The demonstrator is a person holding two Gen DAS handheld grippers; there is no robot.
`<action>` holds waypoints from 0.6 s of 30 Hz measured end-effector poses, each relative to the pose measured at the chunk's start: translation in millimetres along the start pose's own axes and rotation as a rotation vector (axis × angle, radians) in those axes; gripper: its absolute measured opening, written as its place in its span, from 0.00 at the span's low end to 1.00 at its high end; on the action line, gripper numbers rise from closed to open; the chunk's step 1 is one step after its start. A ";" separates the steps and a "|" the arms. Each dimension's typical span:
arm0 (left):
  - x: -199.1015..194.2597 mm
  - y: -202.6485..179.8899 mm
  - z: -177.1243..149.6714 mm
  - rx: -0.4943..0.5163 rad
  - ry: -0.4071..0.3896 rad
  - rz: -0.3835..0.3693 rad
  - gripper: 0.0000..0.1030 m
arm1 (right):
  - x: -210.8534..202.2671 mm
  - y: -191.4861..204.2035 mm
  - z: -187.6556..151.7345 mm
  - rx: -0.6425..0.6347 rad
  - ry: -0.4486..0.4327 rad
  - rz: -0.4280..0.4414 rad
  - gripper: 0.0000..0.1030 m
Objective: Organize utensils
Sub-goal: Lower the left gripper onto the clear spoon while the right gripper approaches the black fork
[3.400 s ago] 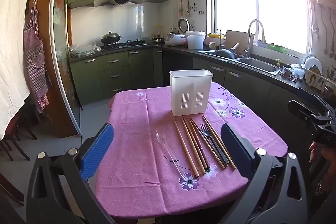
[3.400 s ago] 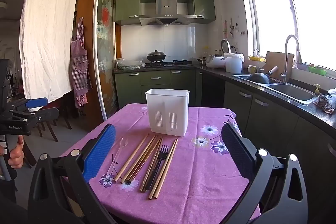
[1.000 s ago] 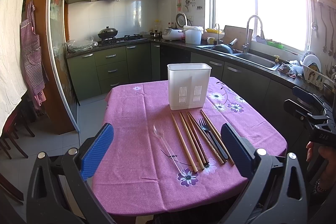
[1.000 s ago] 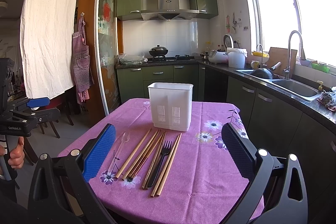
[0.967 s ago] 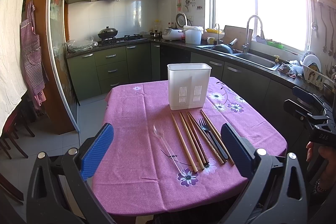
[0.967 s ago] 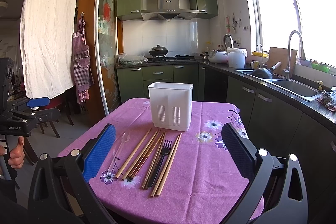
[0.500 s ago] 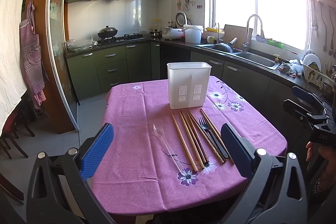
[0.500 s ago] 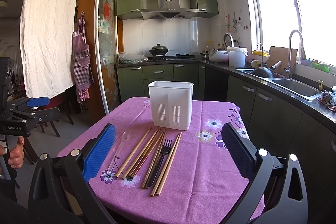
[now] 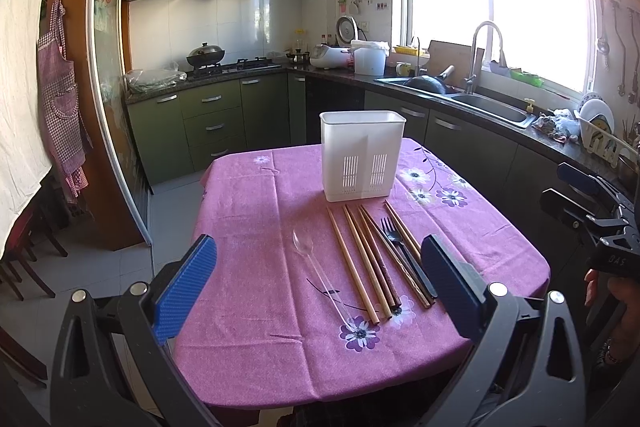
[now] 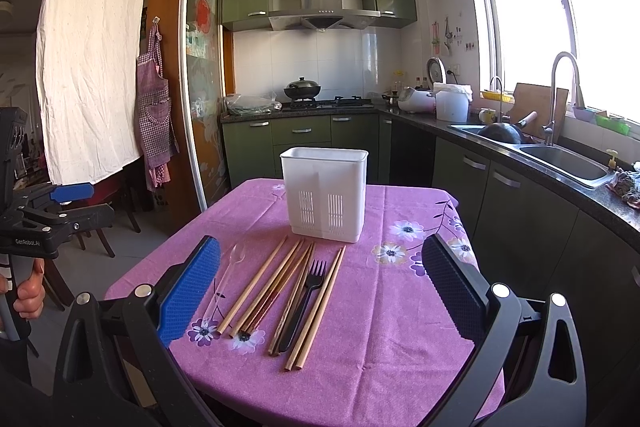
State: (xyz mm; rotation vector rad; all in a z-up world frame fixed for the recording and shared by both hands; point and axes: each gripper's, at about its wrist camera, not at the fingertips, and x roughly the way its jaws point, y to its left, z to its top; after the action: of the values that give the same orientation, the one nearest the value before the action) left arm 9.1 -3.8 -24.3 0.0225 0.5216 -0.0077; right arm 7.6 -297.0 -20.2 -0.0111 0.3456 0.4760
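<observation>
A white slotted utensil holder (image 9: 362, 155) (image 10: 325, 193) stands upright on the purple flowered tablecloth (image 9: 256, 227) (image 10: 400, 307). In front of it lie several wooden chopsticks (image 9: 352, 259) (image 10: 276, 281), a black plastic fork (image 9: 402, 251) (image 10: 306, 297) among them, and a clear plastic spoon (image 9: 316, 267) (image 10: 226, 277) to their left. My left gripper (image 9: 320, 279) hovers open at the table's near edge, nothing between its blue-padded fingers. My right gripper (image 10: 320, 287) is open too, above the near edge and facing the utensils.
Dark green kitchen cabinets and a counter with sink (image 10: 560, 155) run along the right and back. A wok (image 9: 205, 53) sits on the stove. Wooden chairs (image 9: 24, 259) stand left of the table. A hand (image 10: 24, 291) holds the other gripper's handle at far left.
Both views have drifted slightly nearer to the table; the utensils and holder lie unmoved, and both grippers stay open.
</observation>
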 end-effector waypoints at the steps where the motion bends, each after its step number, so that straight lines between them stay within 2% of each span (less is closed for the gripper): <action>1: 4.5 0.6 0.5 -0.001 0.016 0.007 0.94 | 3.3 -2.6 1.0 0.003 0.010 0.003 0.96; 4: 24.1 4.4 4.2 -0.014 0.080 0.026 0.94 | 16.5 -16.7 3.4 0.040 0.061 0.031 0.96; 7: 47.4 10.5 7.2 -0.035 0.148 0.036 0.94 | 32.9 -29.0 5.9 0.042 0.108 0.020 0.96; 13: 110.6 18.2 13.8 -0.045 0.316 0.104 0.94 | 86.1 -50.0 6.0 0.029 0.264 0.023 0.96; 18: 173.0 24.9 11.5 -0.116 0.508 0.019 0.94 | 134.4 -65.2 -2.7 0.047 0.394 0.046 0.96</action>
State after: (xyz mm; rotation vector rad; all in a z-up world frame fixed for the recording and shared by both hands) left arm 165.2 20.6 -100.0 -0.0859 1.0291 0.0480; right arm 147.9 -295.2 -71.4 -0.0520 0.7443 0.5112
